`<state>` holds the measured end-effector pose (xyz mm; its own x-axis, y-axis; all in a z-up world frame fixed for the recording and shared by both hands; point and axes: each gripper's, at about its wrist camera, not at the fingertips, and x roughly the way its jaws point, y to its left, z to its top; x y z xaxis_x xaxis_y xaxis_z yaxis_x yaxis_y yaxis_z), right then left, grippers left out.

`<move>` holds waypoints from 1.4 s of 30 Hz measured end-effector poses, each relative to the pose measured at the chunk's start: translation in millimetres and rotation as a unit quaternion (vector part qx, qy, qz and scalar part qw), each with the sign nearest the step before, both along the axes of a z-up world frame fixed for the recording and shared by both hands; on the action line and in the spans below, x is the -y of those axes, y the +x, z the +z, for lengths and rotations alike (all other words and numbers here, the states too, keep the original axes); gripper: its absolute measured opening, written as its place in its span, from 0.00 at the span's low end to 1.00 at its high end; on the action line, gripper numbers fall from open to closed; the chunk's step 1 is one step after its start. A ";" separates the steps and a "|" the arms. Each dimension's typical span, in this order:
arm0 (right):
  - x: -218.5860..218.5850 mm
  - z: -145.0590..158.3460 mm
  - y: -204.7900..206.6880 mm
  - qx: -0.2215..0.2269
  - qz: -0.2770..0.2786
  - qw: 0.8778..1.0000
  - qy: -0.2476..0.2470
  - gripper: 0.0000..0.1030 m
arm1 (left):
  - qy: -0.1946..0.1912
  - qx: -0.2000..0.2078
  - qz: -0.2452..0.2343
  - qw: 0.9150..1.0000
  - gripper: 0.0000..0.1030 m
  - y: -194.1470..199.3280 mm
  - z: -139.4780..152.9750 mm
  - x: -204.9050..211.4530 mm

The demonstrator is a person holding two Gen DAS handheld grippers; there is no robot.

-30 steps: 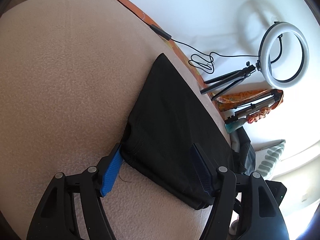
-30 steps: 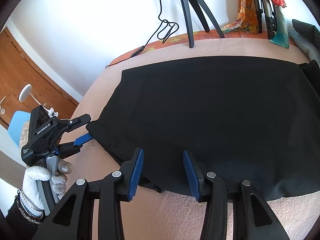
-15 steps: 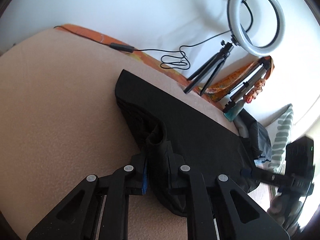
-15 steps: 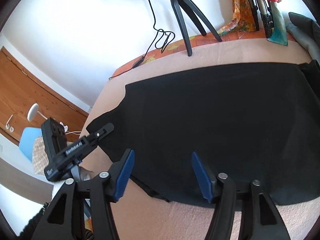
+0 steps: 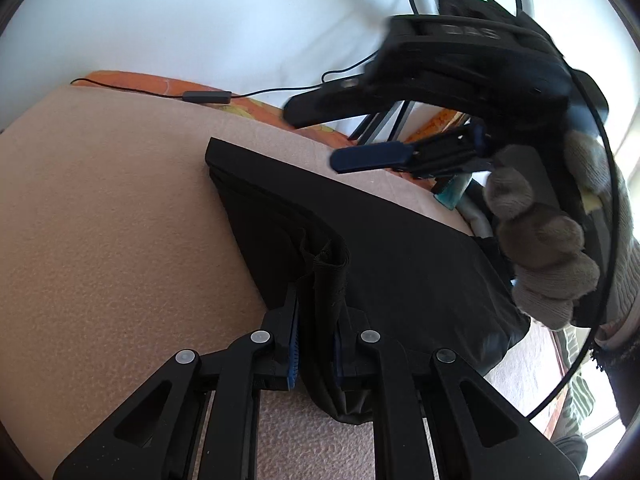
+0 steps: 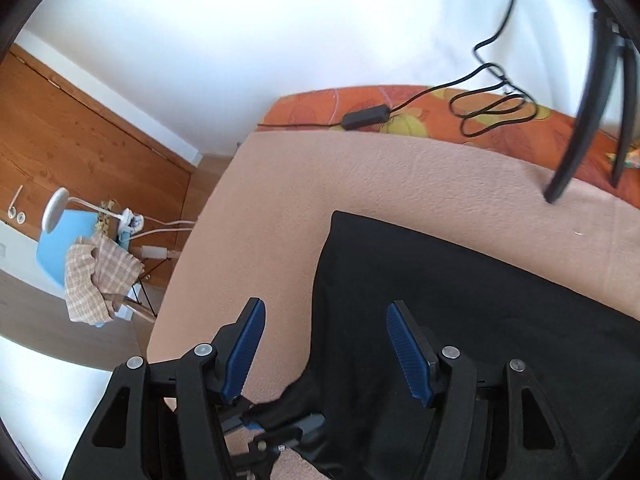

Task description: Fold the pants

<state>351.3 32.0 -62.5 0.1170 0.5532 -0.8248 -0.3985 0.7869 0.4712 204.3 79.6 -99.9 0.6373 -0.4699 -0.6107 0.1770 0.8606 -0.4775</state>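
While the black pants (image 5: 400,256) lie spread flat on the beige blanket (image 5: 112,208), one near edge is bunched upward, pinched between the closed jaws of the left gripper (image 5: 316,344). Above the pants' far side hovers the right gripper (image 6: 324,344), its jaws standing apart around nothing (a gloved hand (image 5: 552,248) grips its handle). Beyond the pants, a black cable (image 6: 472,92) loops over the orange patterned sheet (image 6: 420,116), beside a tripod leg (image 6: 576,136).
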 end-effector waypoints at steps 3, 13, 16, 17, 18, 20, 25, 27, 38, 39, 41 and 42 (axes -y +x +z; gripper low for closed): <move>-30.8 -22.0 5.2 -0.006 0.026 0.998 -0.053 0.53 | 0.001 0.000 -0.005 1.000 0.11 -0.1 -0.5 -0.4; -67.8 -58.1 1.7 0.001 0.062 0.987 -0.148 0.29 | 0.000 -0.004 -0.011 1.000 0.10 2.9 -1.0 3.3; -64.6 -57.5 2.6 0.014 0.053 0.986 -0.160 0.07 | 0.003 -0.004 -0.010 1.000 0.10 3.4 0.0 4.6; -62.1 -56.2 3.1 0.015 0.052 0.986 -0.155 0.04 | 0.006 -0.005 -0.009 1.000 0.10 4.1 0.1 5.2; -58.8 -55.1 2.6 0.018 0.050 0.987 -0.153 0.03 | 0.014 -0.007 -0.004 1.000 0.11 4.9 -0.1 6.3; -52.5 -50.4 2.4 0.027 0.044 0.987 -0.149 0.02 | 0.035 -0.017 0.008 0.999 0.27 5.9 -2.1 7.2; -30.0 -39.7 2.9 0.034 0.018 0.992 -0.122 0.02 | 0.007 -0.024 0.008 1.000 0.23 14.5 -7.3 3.8; -24.3 -36.5 5.0 0.038 0.009 0.993 -0.115 0.02 | -0.008 -0.010 0.013 1.000 0.08 12.9 -2.7 -3.4; 41.8 2.9 3.7 0.074 -0.055 0.992 -0.087 0.02 | -0.036 0.040 -0.033 0.998 0.07 5.9 35.6 36.9; 48.5 6.1 2.4 0.080 -0.058 0.991 -0.090 0.02 | -0.035 0.045 -0.040 0.998 0.07 4.9 39.4 45.5; 66.0 12.8 -1.6 0.086 -0.066 0.990 -0.093 0.02 | -0.038 0.050 -0.055 0.996 0.07 3.2 42.4 61.6; 73.9 15.6 -2.8 0.089 -0.071 0.989 -0.096 0.02 | -0.041 0.051 -0.063 0.996 0.07 3.1 44.2 71.4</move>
